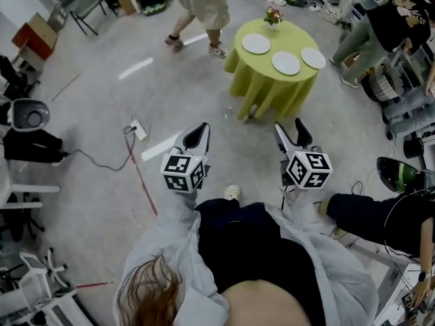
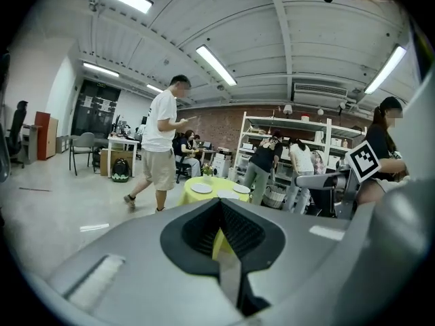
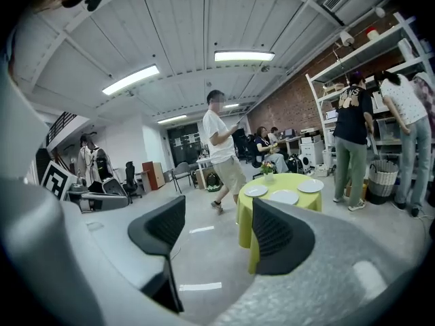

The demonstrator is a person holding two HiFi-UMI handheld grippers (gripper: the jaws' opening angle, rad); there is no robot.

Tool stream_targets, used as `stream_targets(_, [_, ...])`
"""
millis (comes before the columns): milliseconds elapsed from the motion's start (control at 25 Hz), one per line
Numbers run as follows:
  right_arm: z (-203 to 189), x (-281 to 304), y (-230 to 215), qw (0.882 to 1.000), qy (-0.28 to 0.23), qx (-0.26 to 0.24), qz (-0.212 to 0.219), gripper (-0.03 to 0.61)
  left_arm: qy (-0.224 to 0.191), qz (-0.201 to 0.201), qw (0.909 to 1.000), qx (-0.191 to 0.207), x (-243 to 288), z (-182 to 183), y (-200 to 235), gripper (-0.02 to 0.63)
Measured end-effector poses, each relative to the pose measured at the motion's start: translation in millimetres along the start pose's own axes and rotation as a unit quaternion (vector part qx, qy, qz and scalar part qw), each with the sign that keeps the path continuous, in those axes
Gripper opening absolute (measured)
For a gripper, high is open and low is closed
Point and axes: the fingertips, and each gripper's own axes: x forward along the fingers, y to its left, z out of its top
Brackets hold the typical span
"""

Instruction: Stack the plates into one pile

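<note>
- left gripper [image 1: 202,131]: jaws squeezed almost together, only a sliver between the pads, nothing gripped.
- right gripper [image 3: 217,233]: jaws standing apart, nothing between them but floor and the distant table. Empty.
- Both grippers are held out in front of the person over bare floor, pointing toward the table [image 1: 272,87] and well short of it.
- The table is round, draped to the floor in a yellow-green cloth; it is the only surface with task items.
- plates: three, all on the tabletop, each lying flat on its own, none overlapping.
- left plate [image 1: 256,43] is on the table's left part, apart from the others.
- middle plate [image 1: 286,62] is toward the table's near edge.
- right plate [image 1: 313,58] is at the table's right edge, just beside the middle one; can't tell if the rims touch.
- Look: plain white, round, shallow, seemingly the same size, empty. They should nest easily.
- flower vase [image 1: 273,15] is at the table's far edge, behind the plates.
- person walking [image 1: 200,5] is past the table's far left side, clear of it.
- Progress: nothing stacked, no plate touched. Left to do: reach the table, lift two plates onto the third.
</note>
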Motion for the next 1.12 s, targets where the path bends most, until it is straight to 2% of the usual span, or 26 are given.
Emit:
stream_targets(320, [-14.6,2.2,-2.0,1.000,0.019,0.014,-0.018,0.304,0.029,-0.022,0.9992,-0.018,7.2,-21.1,-1.1,0.014])
stream_targets(520, [-24.9,5.6,-4.7,0.999,0.029,0.021,-0.018,0.302,0.044,-0.022,0.9983,-0.030,12.1,-33.5,3.2,0.014])
stream_targets(880, [-7.8,48.9,-40.1,0.999,0.030,0.040,-0.017,0.302,0.051,-0.013,0.9981,-0.030,59.2,-20.6,18.7,0.014])
stream_targets(1120, [23.4,97.5,-78.7,0.998,0.019,0.054,-0.017,0.302,0.054,-0.027,0.9982,-0.005,121.5,13.7,26.4,0.014])
